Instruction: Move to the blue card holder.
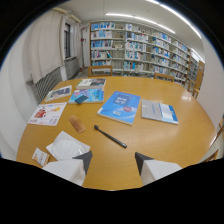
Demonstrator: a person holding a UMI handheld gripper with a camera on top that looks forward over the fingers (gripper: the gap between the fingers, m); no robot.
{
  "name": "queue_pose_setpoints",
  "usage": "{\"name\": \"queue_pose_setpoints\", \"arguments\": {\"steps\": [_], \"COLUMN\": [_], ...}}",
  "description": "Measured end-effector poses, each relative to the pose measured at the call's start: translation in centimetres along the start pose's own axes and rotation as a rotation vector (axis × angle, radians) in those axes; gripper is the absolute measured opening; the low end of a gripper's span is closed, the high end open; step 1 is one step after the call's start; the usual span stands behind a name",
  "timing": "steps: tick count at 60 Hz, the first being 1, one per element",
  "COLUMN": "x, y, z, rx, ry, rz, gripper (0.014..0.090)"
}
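Two fingers of the gripper (114, 161) stand apart, holding nothing, above the worktop (165, 140). Far ahead and left lies the small blue card holder (81, 99) on a leaflet; a black pen (110, 136) and brown case (77, 124) lie between.

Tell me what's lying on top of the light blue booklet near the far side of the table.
A small dark blue card holder rests flat on the booklet, covering part of its cover. Whatever is printed beneath it is hidden. The open tool is well short of it.
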Motion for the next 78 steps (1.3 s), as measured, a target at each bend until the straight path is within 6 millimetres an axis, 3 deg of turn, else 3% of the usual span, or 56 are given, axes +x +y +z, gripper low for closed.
{"name": "queue_pose_setpoints", "arguments": {"steps": [1,2,3,7,22,43,57,78], "x": [0.0,-1.6,-0.2,-1.4,-3.0,-10.8,-15.0,-18.6], "y": [0.0,0.1,0.0,0.0,-0.2,-0.6,-2.7,-8.8], "z": [0.0,-0.4,-0.1,-0.3,0.1,2.4,5.9,14.9], "rx": [0.0,-0.002,-0.001,-0.003,0.001,-0.02,-0.032,-0.023], "ry": [0.0,0.004,0.0,0.004,-0.028,-0.116,-0.122,-0.075], "rz": [0.001,0.007,0.002,0.004,-0.016,-0.051,-0.059,-0.057], "gripper": [0.0844,0.0845,0.0845,0.0846,0.0843,0.0847,0.0847,0.0848]}}
